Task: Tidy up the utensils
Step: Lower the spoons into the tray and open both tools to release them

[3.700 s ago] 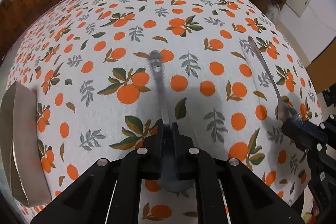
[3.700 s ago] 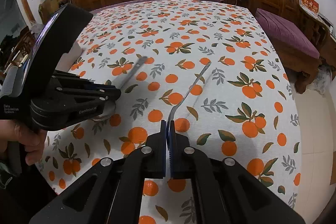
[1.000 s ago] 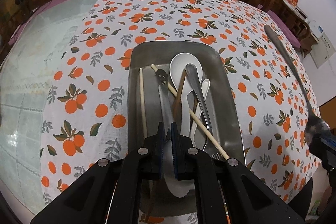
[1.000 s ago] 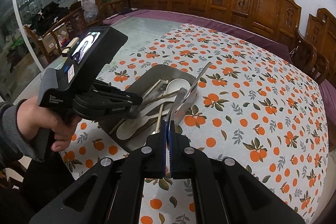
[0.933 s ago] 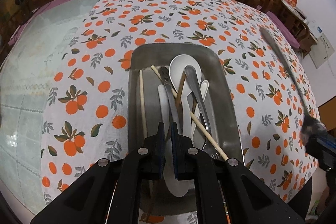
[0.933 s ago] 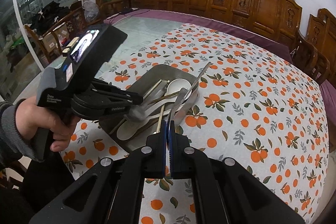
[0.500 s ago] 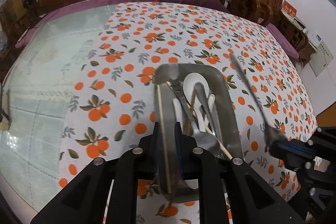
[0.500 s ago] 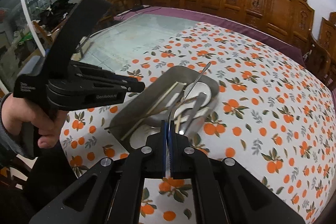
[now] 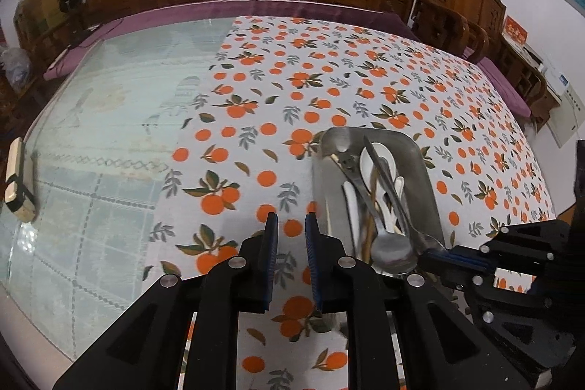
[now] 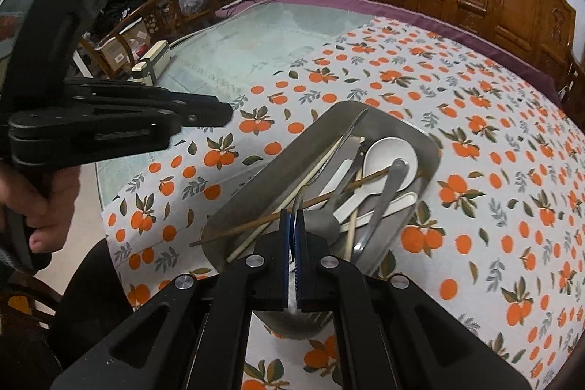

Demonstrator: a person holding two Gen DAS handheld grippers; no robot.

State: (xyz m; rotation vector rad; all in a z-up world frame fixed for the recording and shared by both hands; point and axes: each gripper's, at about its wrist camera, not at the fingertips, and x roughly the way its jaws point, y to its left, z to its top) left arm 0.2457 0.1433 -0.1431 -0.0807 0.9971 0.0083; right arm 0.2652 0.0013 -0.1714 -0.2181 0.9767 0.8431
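Two grippers are seen over the orange-print cloth: the left gripper (image 9: pixel 290 225) has just been opening, its jaws slightly spread with nothing between them, beside the tray (image 10: pixel 256 196); the right gripper (image 10: pixel 291 218) is pressed together on the thin metal handle of a fork (image 10: pixel 351 130) that slants down into the tray. The fork is best lowered until it lies along the spoons (image 10: pixel 387 159) and chopsticks (image 10: pixel 292 203) already in the tray, then released with the jaws parted only slightly, so that nothing is flicked out.
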